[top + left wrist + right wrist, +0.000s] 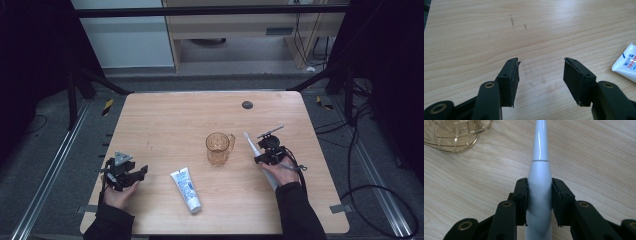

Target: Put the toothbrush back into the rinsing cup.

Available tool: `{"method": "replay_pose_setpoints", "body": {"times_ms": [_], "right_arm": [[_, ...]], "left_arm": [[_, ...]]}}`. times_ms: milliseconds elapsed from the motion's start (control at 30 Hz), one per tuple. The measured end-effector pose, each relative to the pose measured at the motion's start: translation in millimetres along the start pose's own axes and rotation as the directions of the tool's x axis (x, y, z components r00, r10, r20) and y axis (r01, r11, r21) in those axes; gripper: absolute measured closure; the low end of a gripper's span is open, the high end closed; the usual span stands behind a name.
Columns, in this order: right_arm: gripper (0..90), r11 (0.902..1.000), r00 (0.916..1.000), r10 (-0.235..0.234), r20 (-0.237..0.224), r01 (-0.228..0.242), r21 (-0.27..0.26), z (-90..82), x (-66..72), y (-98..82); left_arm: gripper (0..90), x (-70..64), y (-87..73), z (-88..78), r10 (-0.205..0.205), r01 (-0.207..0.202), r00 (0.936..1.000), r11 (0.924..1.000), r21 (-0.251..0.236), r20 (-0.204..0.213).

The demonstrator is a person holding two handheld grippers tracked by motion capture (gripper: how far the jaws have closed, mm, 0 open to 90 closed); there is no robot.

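White electric toothbrush (539, 192): lies on the wooden table (165, 120) right of the amber cup (219, 148), clamped at its thick handle by the right gripper (539, 185). Likely rigid, smooth, slippery; grip the wide body. Left gripper (541, 65) released, empty, near the toothpaste tube (186, 190). Dim workshop, cables on the floor

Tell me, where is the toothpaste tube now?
In the high view, the toothpaste tube lies flat on the table, front centre, between the left tongs and the amber cup.
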State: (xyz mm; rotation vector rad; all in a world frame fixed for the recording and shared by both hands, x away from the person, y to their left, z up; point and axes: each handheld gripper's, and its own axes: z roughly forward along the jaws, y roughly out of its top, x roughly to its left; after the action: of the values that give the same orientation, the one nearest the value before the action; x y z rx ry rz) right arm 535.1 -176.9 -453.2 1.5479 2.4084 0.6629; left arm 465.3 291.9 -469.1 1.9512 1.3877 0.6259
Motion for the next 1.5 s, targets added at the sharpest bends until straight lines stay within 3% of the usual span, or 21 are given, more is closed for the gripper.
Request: {"method": "replay_pose_setpoints", "body": {"times_ms": [467, 633, 700, 767, 800, 867, 900, 933, 967, 1000, 1033, 1067, 1100, 1133, 1167, 1267, 1333, 1400, 1433, 1467, 1500], "right_arm": [[67.4, 0.9934, 0.9995, -0.013, -0.028, 0.010, -0.115, -29.7, 1.9, -4.3], [67.4, 0.9771, 0.9984, 0.007, -0.057, -0.019, -0.212, -45.5, 2.1, -5.0], [67.4, 0.9581, 0.9983, 0.018, -0.055, -0.033, -0.284, -54.1, 2.4, -4.8], [67.4, 0.9500, 0.9984, 0.022, -0.051, -0.037, -0.310, -56.9, 2.7, -4.6], [67.4, 0.9307, 0.9982, 0.031, -0.051, -0.047, -0.363, -62.9, 2.8, -3.8], [67.4, 0.9100, 0.9976, 0.044, -0.054, -0.063, -0.410, -68.6, 3.9, -2.7], [67.4, 0.9001, 0.9975, 0.048, -0.051, -0.066, -0.431, -71.0, 4.6, -1.8], [67.4, 0.9001, 0.9975, 0.048, -0.051, -0.066, -0.431, -71.0, 4.6, -1.8], [67.4, 0.8784, 0.9975, 0.049, -0.051, -0.067, -0.473, -75.4, 6.4, 0.1], [67.4, 0.8683, 0.9972, 0.053, -0.052, -0.072, -0.491, -77.4, 8.1, 1.0], [67.4, 0.8683, 0.9972, 0.053, -0.052, -0.072, -0.491, -77.4, 8.1, 1.0], [67.4, 0.8479, 0.9975, 0.051, -0.049, -0.069, -0.526, -80.9, 10.4, 2.8], [67.4, 0.8479, 0.9975, 0.051, -0.049, -0.069, -0.526, -80.9, 10.4, 2.8], [67.4, 0.8278, 0.9966, 0.060, -0.056, -0.081, -0.555, -84.3, 12.7, 4.6], [67.4, 0.8188, 0.9964, 0.062, -0.058, -0.084, -0.568, -85.7, 13.7, 5.3], [67.4, 0.7956, 0.9962, 0.062, -0.061, -0.086, -0.600, -89.0, 16.5, 7.6], [67.4, 0.7901, 0.9960, 0.064, -0.062, -0.089, -0.606, -89.7, 17.3, 8.4], [67.4, 0.7624, 0.9961, 0.071, -0.053, -0.088, -0.641, -91.4, 20.4, 9.9], [67.4, 0.7624, 0.9961, 0.071, -0.053, -0.088, -0.641, -91.4, 20.4, 9.9], [67.4, 0.7432, 0.9959, 0.072, -0.054, -0.090, -0.663, -91.9, 22.7, 10.2], [67.4, 0.7349, 0.9958, 0.072, -0.056, -0.091, -0.672, -91.9, 23.6, 10.5]], "left_arm": [[45.6, -0.3, 0.1, -0.3, 0.000, 0.000, 1.0000, 1.0000, -0.003, 0.000], [45.6, -0.5, 0.2, -0.7, 0.001, -0.001, 1.0000, 1.0000, -0.006, -0.001], [45.6, -1.0, 0.2, -0.8, 0.004, -0.004, 1.0000, 1.0000, -0.007, -0.002], [45.6, -1.1, 0.3, -0.7, 0.003, -0.003, 1.0000, 1.0000, -0.008, -0.001], [45.6, -1.1, 0.2, -0.5, 0.004, -0.004, 1.0000, 1.0000, -0.006, -0.002], [45.6, -1.1, 0.2, -0.5, 0.003, -0.003, 1.0000, 1.0000, -0.007, -0.003], [45.6, -1.0, 0.2, -0.6, 0.003, -0.003, 1.0000, 1.0000, -0.008, -0.003], [45.6, -1.0, 0.2, -0.6, 0.003, -0.003, 1.0000, 1.0000, -0.008, -0.003], [45.6, -1.0, 0.2, -0.8, 0.003, -0.003, 1.0000, 1.0000, -0.008, -0.003], [45.6, -1.0, 0.2, -1.0, 0.002, -0.002, 1.0000, 0.9999, -0.011, -0.003], [45.6, -1.0, 0.2, -1.0, 0.002, -0.002, 1.0000, 0.9999, -0.011, -0.003], [45.6, -1.0, 0.2, -1.1, 0.001, -0.001, 1.0000, 0.9999, -0.011, -0.003], [45.6, -1.0, 0.2, -1.1, 0.001, -0.001, 1.0000, 0.9999, -0.011, -0.003], [45.6, -1.0, 0.2, -0.9, 0.002, -0.002, 1.0000, 0.9999, -0.011, -0.003], [45.6, -1.0, 0.2, -0.9, 0.002, -0.002, 1.0000, 0.9999, -0.011, -0.003], [45.6, -1.0, 0.2, -0.9, 0.002, -0.002, 1.0000, 0.9999, -0.011, -0.003], [45.6, -0.9, 0.2, -0.9, 0.001, -0.002, 1.0000, 0.9999, -0.012, -0.003], [45.6, -1.0, 0.1, -1.0, 0.002, -0.002, 1.0000, 0.9999, -0.012, -0.003], [45.6, -1.0, 0.1, -1.0, 0.002, -0.002, 1.0000, 0.9999, -0.012, -0.003], [45.6, -1.0, 0.1, -0.9, 0.003, -0.003, 1.0000, 0.9999, -0.012, -0.004], [45.6, -1.0, 0.1, -0.8, 0.003, -0.003, 1.0000, 0.9999, -0.012, -0.003]]}}
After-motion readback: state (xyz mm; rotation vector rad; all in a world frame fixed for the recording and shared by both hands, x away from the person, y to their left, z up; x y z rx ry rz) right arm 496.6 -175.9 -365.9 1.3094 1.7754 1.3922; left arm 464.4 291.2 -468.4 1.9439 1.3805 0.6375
